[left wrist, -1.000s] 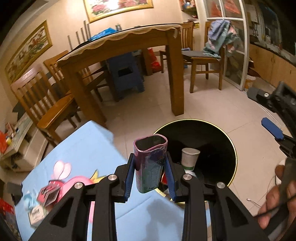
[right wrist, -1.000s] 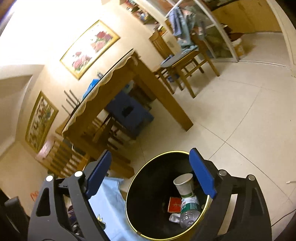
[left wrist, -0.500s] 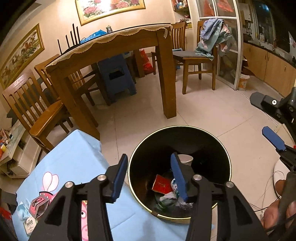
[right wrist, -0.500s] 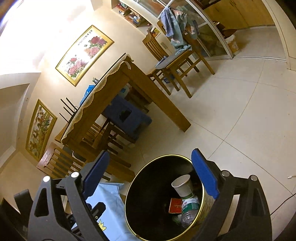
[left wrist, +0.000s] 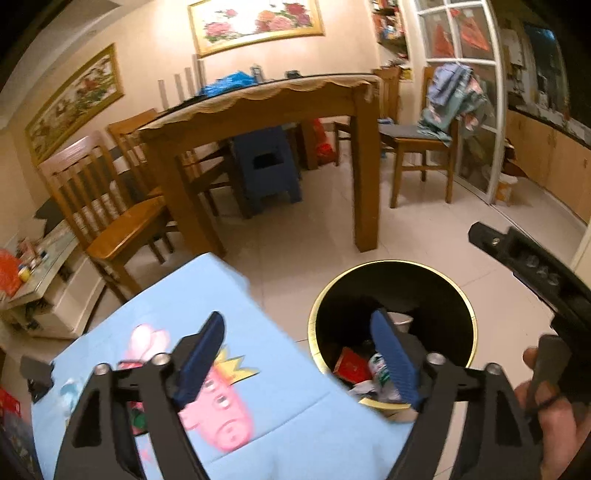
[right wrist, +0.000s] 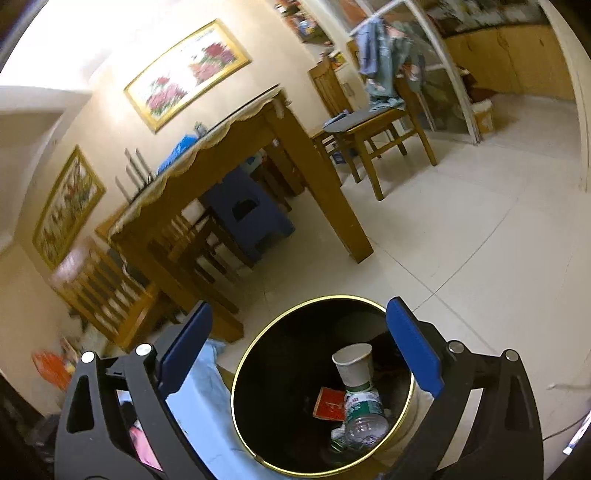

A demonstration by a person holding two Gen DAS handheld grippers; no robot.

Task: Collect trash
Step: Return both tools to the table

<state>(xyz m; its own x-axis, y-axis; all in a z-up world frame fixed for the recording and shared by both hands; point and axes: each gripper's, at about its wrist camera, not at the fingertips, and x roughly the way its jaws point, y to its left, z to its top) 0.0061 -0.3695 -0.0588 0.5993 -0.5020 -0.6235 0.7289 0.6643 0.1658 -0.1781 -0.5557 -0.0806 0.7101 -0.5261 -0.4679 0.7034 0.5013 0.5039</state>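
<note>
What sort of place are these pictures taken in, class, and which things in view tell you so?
Most likely the dining room of a home. A wooden dining table with a lace-edged cover stands among wooden chairs, framed flower paintings hang on the wall, and clothes are draped over one chair.
</note>
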